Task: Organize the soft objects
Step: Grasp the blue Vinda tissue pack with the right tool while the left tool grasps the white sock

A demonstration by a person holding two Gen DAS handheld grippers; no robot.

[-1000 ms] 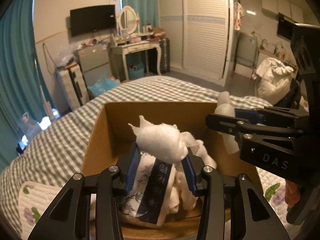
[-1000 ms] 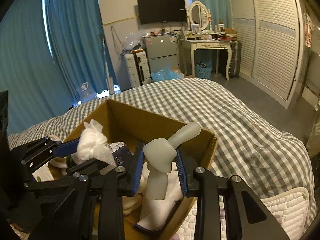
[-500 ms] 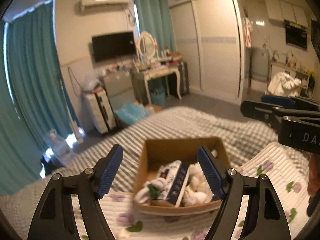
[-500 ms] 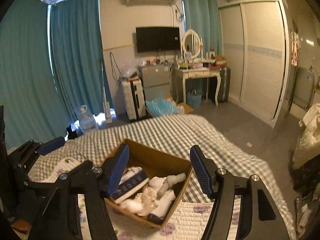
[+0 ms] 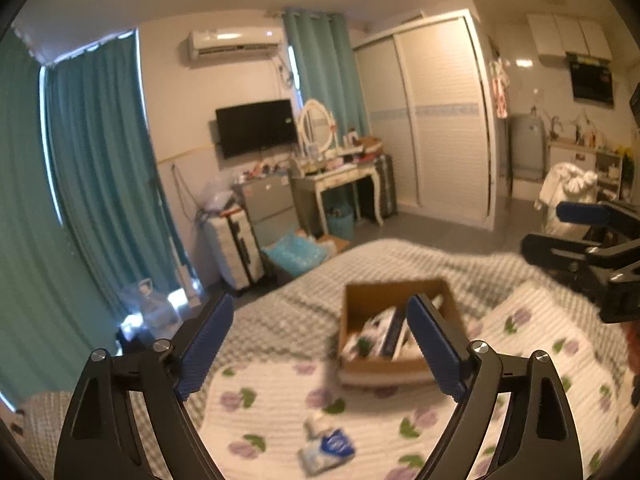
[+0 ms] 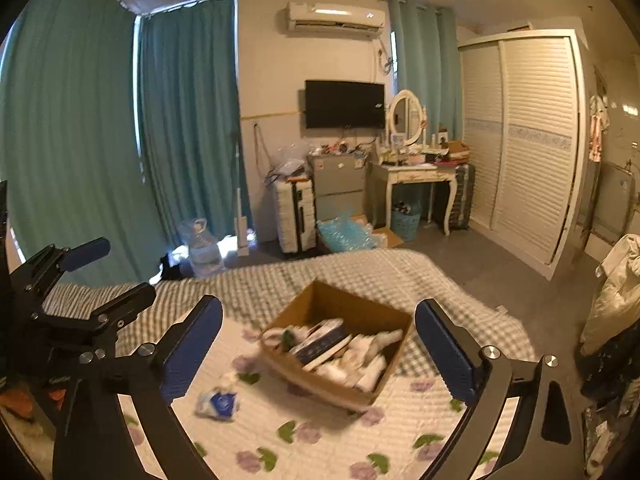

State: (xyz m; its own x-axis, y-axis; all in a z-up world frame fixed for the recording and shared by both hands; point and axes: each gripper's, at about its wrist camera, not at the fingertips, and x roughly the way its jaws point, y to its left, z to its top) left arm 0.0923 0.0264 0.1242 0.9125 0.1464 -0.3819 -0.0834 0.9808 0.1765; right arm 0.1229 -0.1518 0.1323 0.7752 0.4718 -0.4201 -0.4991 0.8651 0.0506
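- My left claw (image 5: 320,344) is spread wide, holding nothing, raised above the bed (image 5: 280,312).
- My right claw (image 6: 318,350) is likewise wide and empty.
- Cardboard box (image 6: 362,310) sits on the bed, partly on the floral quilt (image 6: 320,440); soft white items (image 6: 372,354) and a dark blue pack (image 6: 320,340) lie inside.
- A small blue-and-white packet (image 6: 219,400) lies on the quilt, near the box, apart from it.

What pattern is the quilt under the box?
White quilt with purple flowers and green leaves; clearest in the right wrist view.

Both wrist cams sit high over the bed (image 5: 304,312), facing the TV wall; both catch the cardboard box (image 6: 320,380).
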